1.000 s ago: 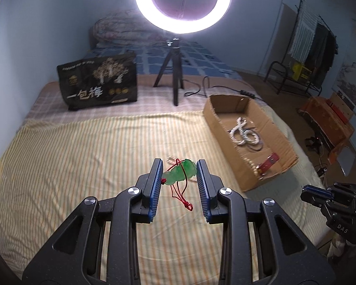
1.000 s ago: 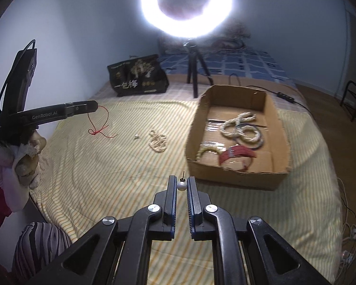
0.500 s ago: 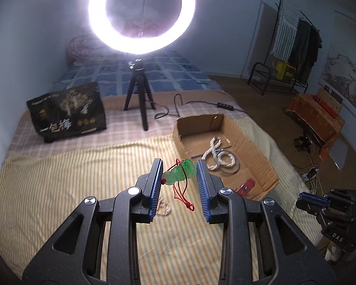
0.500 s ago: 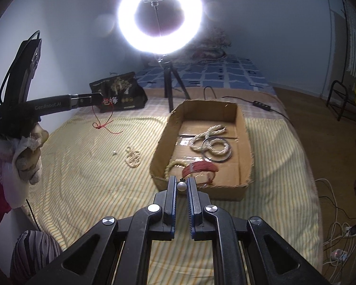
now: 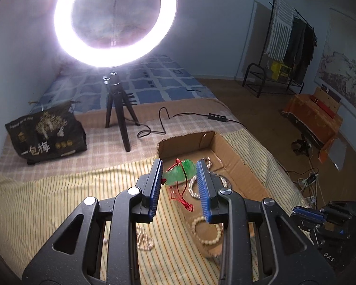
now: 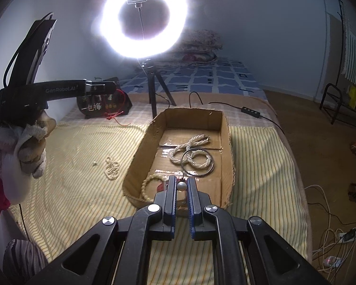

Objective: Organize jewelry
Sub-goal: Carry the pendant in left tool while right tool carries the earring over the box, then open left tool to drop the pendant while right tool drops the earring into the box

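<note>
Cardboard box, at frame centre, is seen holding a twisted pearl rope and a dark bangle. A translucent green pendant on red cord is clamped by the left gripper at centre frame. Only in the right wrist view is a small pearl earring seen pinched in the right gripper, low centre.

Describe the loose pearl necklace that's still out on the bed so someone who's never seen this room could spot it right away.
Find the open cardboard box on the yellow striped blanket, in front of the ring light. Just outside the box's left wall, as the right wrist view shows it, a small pearl necklace lies bunched in a heap on the blanket. Unlike the thicker twisted pearl rope inside the box, it is fine-beaded and outside.
</note>
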A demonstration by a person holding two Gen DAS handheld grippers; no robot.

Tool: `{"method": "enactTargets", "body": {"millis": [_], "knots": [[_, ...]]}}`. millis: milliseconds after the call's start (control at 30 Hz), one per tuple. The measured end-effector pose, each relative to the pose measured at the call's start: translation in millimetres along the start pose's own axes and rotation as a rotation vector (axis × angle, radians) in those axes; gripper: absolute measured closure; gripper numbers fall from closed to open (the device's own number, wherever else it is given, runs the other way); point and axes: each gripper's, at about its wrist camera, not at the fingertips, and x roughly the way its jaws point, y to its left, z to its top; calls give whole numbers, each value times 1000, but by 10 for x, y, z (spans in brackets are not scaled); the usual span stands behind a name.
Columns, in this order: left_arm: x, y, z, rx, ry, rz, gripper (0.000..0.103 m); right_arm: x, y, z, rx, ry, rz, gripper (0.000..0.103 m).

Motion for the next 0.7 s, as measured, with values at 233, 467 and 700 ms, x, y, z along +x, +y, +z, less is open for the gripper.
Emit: {"method": "enactTargets", "body": {"millis": [233, 467, 700], "knots": [[251, -64, 127, 11, 9, -3, 74, 218, -111, 99, 1, 8, -15, 97], [546, -111, 197, 2, 36, -19, 74, 483, -217, 135, 18, 31, -15, 97], [789, -178, 148, 0, 70, -25, 74, 691, -266, 118, 16, 61, -27, 97]]}}
